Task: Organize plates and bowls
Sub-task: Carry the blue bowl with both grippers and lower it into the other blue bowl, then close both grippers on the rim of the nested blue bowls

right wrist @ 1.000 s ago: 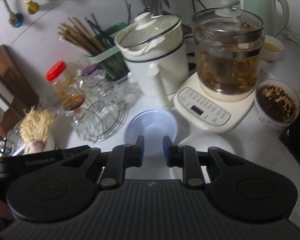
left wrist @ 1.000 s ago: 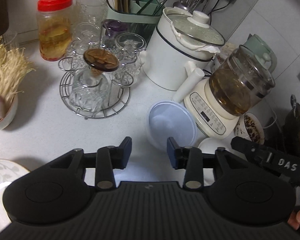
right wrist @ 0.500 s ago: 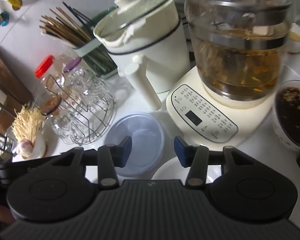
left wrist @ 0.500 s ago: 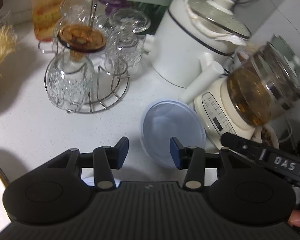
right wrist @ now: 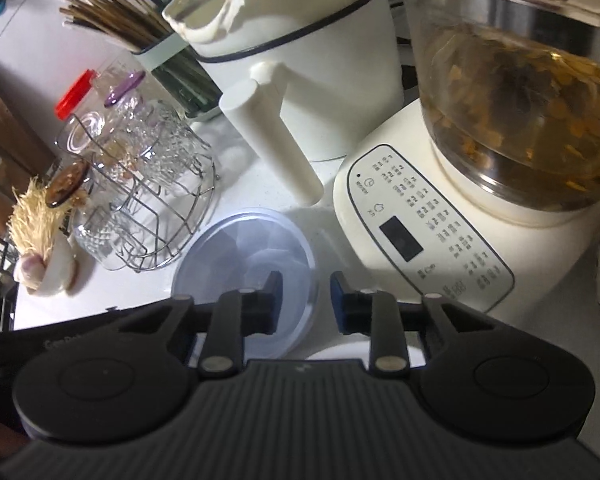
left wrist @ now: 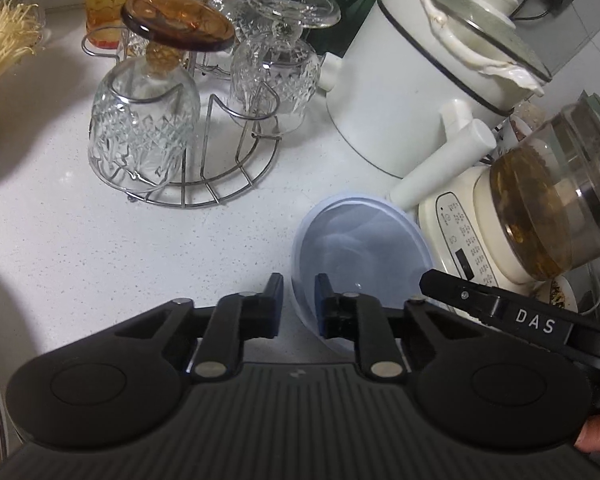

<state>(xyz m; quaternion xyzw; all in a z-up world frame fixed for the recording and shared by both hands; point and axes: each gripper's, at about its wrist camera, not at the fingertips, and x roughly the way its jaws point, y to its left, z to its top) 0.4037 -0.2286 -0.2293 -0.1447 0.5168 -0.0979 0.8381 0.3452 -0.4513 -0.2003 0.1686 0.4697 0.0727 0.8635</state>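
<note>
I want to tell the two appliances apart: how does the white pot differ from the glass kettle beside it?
The white opaque pot with the glass lid hides its contents; the clear glass kettle shows brownish liquid with solids. The pot has a thick white handle and stands on the counter; the kettle sits on a cream base with a printed control panel. Both stand behind the translucent bluish plastic bowl.

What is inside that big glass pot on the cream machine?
The glass pot holds brownish liquid with floating yellow-brown bits. Its bottom, sunk in the cream base, is hidden.
</note>
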